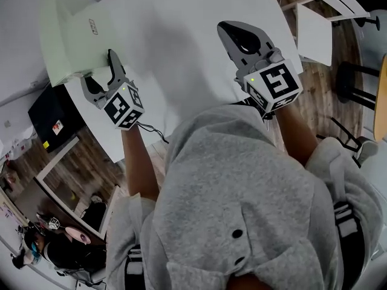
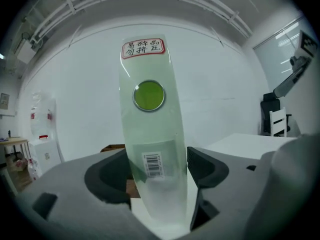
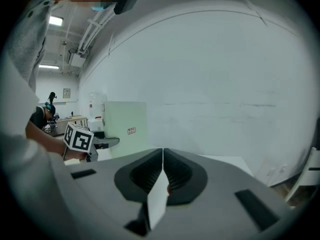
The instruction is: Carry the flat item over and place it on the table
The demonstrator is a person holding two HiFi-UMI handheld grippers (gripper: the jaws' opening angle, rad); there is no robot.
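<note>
The flat item [image 1: 72,35] is a pale green panel lying on the white table [image 1: 181,41] at its far left. My left gripper [image 1: 100,74] straddles the panel's near edge with its jaws spread wide. In the left gripper view the panel [image 2: 152,134] runs away between the jaws, showing a red-bordered label, a green round sticker and a barcode. It leans toward the left pad, and the right pad [image 2: 200,164] stands beside it without squeezing. My right gripper [image 1: 233,32] hovers over the table's middle, shut and empty [image 3: 163,156]. The right gripper view also catches the panel [image 3: 125,126] beside the left gripper [image 3: 107,142].
A white chair-like frame [image 1: 314,29] stands on the wooden floor past the table's right edge. A black box [image 1: 51,116] sits on the floor left of the table. Another person [image 1: 60,246] is at the lower left. A white chair [image 2: 277,121] shows at the right.
</note>
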